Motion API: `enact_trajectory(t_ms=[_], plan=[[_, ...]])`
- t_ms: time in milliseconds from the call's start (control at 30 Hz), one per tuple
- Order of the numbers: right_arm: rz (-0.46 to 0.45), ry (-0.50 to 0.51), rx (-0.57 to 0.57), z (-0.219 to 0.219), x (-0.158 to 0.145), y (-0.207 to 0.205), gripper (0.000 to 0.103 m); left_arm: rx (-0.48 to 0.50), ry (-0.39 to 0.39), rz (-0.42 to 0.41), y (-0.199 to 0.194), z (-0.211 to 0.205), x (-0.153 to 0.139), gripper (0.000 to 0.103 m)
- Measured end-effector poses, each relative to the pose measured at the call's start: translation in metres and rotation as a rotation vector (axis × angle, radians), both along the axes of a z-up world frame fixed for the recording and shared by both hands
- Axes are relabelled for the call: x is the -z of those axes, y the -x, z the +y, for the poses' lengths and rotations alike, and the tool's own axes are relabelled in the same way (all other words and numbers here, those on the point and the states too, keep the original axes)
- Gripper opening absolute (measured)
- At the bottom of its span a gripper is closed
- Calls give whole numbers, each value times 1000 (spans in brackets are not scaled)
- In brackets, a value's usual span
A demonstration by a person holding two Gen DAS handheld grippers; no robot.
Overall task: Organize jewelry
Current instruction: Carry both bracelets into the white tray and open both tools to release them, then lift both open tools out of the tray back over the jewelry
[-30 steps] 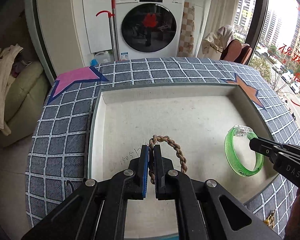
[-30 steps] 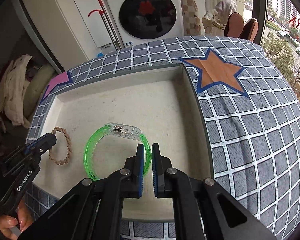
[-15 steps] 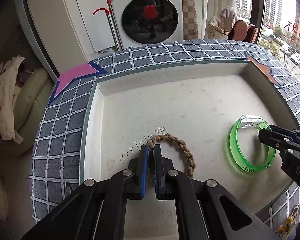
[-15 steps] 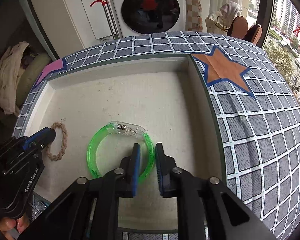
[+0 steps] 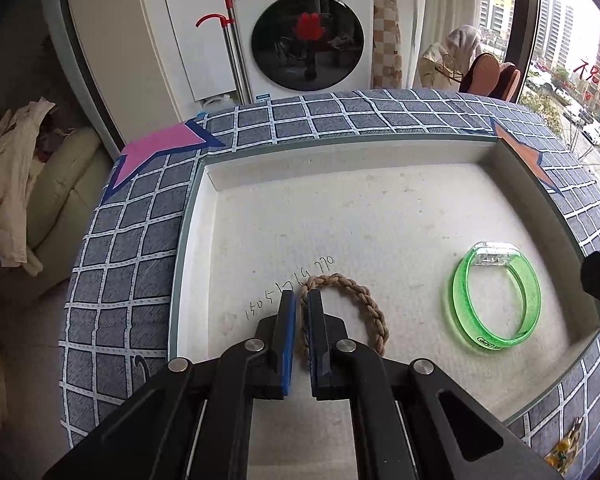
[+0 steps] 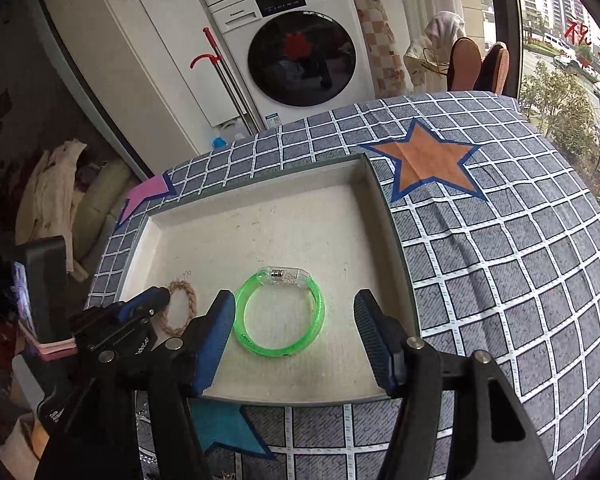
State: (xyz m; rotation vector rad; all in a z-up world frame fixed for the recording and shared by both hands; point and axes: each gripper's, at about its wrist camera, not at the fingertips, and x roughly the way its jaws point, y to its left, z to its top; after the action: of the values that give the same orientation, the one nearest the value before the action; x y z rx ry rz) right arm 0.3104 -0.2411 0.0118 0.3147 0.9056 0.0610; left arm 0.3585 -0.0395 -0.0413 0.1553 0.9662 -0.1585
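Room: washing machine (image 5: 306,36) upper centre, window at right.
Desk: checked cloth (image 6: 500,272), shallow white tray (image 5: 380,208) on it.
Left tongs (image 5: 301,304): clenched on rope bracelet (image 5: 364,300), lower centre of tray.
Right tongs (image 6: 294,312): released, jaws just opened wide; green bangle (image 6: 280,312) lies flat in tray between them, untouched.

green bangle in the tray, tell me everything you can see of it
The green bangle is a translucent, glittery neon-green ring, plastic by its look, with a clear block on its far side holding small metallic parts, and a small dark label on its near rim. It lies flat on the white tray floor, right of the braided rope bracelet and apart from it. The right gripper has just been opening; its jaws stand wide, nothing touching the bangle.
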Motion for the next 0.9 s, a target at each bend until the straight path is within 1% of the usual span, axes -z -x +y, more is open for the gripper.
enact_trajectory(t_ms=[100, 200, 333, 433, 467, 500, 533, 567, 600, 733, 767, 800, 833, 867, 900], plan=[[-14, -17, 10, -6, -6, 10, 66, 2, -2, 0, 0, -2, 1, 25], [-18, -41, 16, -13, -10, 22, 68, -5, 30, -4, 1, -1, -6, 25], [-18, -89, 26, -22, -12, 36, 72, -13, 73, -36, 10, 5, -21, 25], [-27, -98, 24, -25, -14, 47, 76, -17, 91, -63, 18, 10, -34, 26], [-30, -98, 21, -25, -15, 51, 78, -20, 100, -71, 22, 13, -38, 29], [-34, -99, 18, -25, -16, 55, 80, -26, 108, -77, 25, 16, -41, 68], [-37, -101, 15, -25, -16, 59, 80, -42, 114, -79, 29, 20, -44, 100], [-39, -103, 12, -25, -16, 63, 80, -71, 120, -105, 34, 25, -48, 103], [-41, -106, 9, -25, -16, 68, 81, -83, 114, -124, 39, 29, -52, 103], [-54, -92, -9, -22, -17, 87, 83, -63, 103, -155, 59, 37, -58, 103], [-62, -89, -10, -21, -17, 92, 87, -62, 94, -169, 65, 39, -59, 103], [-77, -90, -11, -20, -18, 98, 94, -60, 87, -183, 72, 42, -61, 103], [-92, -89, -14, -19, -18, 104, 97, -55, 83, -194, 78, 44, -61, 103], [-108, -85, -15, -19, -19, 111, 103, -49, 82, -199, 84, 46, -62, 103], [-124, -78, -13, -18, -19, 117, 103, -43, 83, -200, 89, 49, -62, 103]])
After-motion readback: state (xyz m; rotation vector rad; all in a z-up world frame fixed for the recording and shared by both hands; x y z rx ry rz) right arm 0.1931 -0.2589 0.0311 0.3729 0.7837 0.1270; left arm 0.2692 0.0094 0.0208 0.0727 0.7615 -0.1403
